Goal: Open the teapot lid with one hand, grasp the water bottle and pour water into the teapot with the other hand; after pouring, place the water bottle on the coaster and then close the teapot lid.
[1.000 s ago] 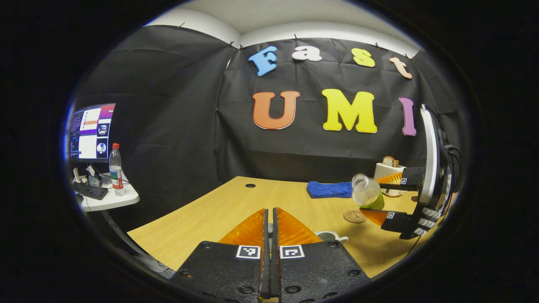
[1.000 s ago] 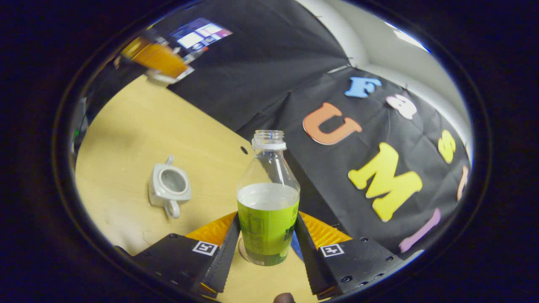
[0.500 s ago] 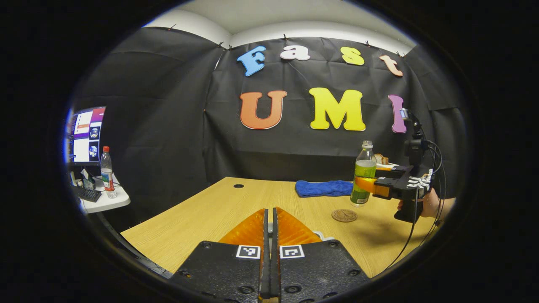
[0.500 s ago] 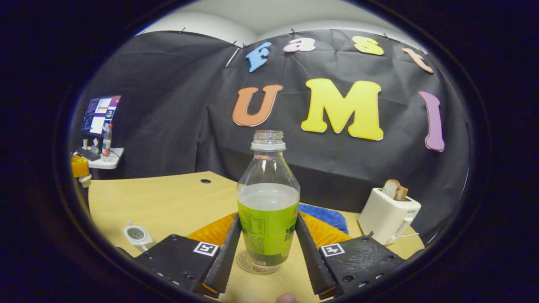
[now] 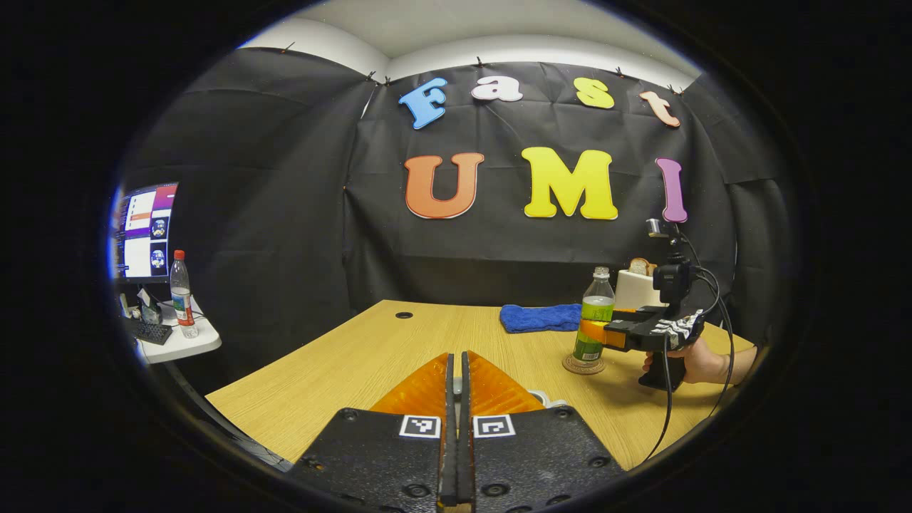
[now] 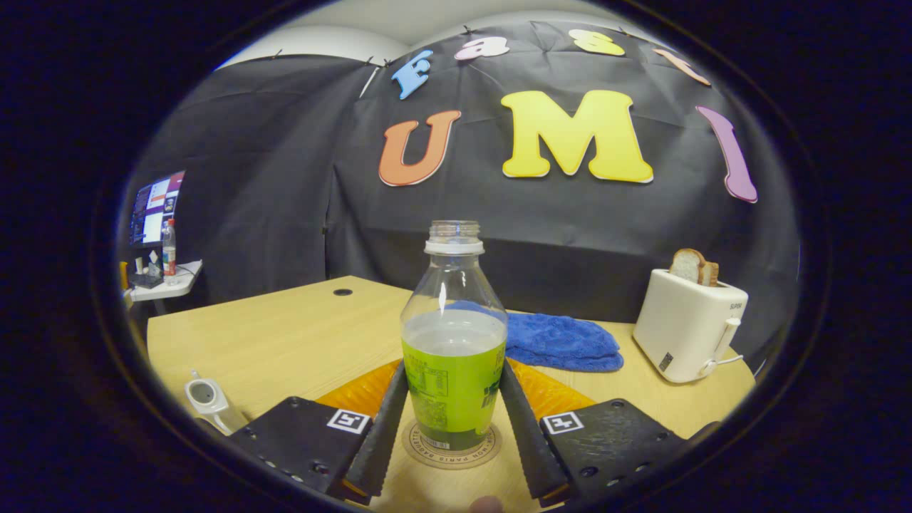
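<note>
Wood-grain desk carries coaster under upright water bottle, pinched by right hand-held gripper; left hand-held gripper pressed together.

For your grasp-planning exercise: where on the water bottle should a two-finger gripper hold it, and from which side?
Grip the water bottle at its straight labelled body, coming level from the side. It stands upright on the coaster; the shoulder above tapers.
</note>
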A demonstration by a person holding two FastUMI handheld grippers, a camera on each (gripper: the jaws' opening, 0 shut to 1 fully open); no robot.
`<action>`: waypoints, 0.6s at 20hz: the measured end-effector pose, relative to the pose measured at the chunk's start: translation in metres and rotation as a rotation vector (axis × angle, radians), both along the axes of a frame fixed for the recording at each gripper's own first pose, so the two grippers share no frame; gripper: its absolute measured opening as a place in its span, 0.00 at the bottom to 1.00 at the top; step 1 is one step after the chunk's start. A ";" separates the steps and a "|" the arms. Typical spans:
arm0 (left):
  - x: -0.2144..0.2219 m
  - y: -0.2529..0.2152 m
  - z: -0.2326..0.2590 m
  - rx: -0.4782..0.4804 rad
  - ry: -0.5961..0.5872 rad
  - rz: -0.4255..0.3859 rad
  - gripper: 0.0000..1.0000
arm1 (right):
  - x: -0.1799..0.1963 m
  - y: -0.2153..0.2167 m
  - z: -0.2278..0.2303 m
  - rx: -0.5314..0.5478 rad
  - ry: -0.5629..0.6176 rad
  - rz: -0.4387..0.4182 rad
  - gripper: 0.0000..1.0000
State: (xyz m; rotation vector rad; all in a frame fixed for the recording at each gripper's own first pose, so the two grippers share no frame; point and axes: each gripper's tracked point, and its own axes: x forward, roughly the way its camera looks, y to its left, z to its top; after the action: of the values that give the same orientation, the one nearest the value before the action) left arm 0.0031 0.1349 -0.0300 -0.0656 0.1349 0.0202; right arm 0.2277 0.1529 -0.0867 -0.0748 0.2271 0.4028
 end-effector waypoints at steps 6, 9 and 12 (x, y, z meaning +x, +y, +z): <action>0.000 0.000 0.000 0.000 0.004 -0.001 0.03 | -0.001 -0.002 0.005 0.011 -0.022 -0.023 0.80; 0.001 -0.001 -0.001 0.000 0.000 -0.003 0.03 | -0.010 -0.005 0.017 0.017 -0.044 -0.029 0.98; 0.002 -0.005 -0.002 -0.003 -0.006 -0.017 0.03 | -0.036 -0.018 0.038 0.025 -0.084 -0.033 0.97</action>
State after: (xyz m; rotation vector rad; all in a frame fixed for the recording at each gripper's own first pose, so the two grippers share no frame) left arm 0.0051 0.1302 -0.0315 -0.0676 0.1290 0.0026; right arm 0.1912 0.1346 -0.0483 -0.0637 0.1406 0.3687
